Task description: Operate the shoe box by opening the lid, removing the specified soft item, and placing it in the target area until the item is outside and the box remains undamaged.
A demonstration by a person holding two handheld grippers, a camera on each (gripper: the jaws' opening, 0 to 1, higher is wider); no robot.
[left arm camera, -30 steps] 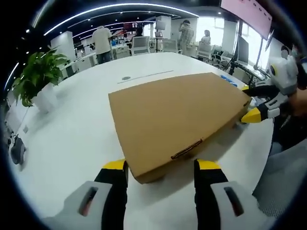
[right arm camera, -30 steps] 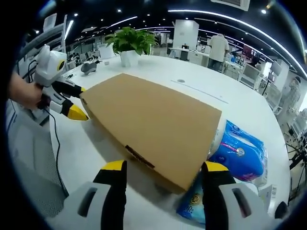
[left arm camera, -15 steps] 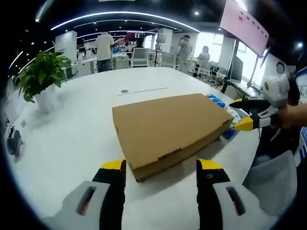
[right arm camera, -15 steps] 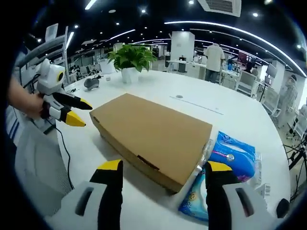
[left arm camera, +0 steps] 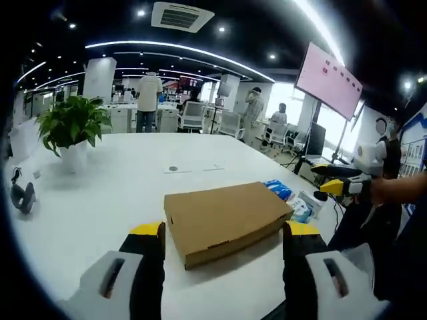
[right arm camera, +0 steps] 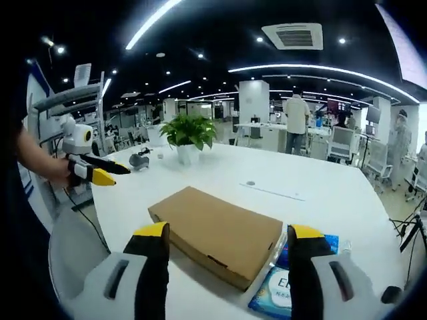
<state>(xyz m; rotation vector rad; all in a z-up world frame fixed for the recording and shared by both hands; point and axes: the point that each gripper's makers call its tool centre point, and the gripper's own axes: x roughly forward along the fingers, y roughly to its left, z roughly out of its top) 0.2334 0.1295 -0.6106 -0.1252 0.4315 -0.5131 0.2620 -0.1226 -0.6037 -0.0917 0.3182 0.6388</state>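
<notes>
A flat brown cardboard shoe box lies shut on the white table; it is the same shoe box in the right gripper view. Blue soft packs lie against its far end, the same blue packs in the left gripper view. My left gripper stands open, pulled back from the box's near corner. My right gripper is open too, back from the box's front edge. Each gripper appears in the other's view, held off the table's side: right gripper, left gripper.
A potted plant stands on the table's far part, with a small dark device beside it. A grey chair is by the table edge. Several people stand among desks behind. A large screen hangs at the right.
Both grippers have drawn back and up from the box, so it looks smaller and farther. The box has stayed shut in the same place.
</notes>
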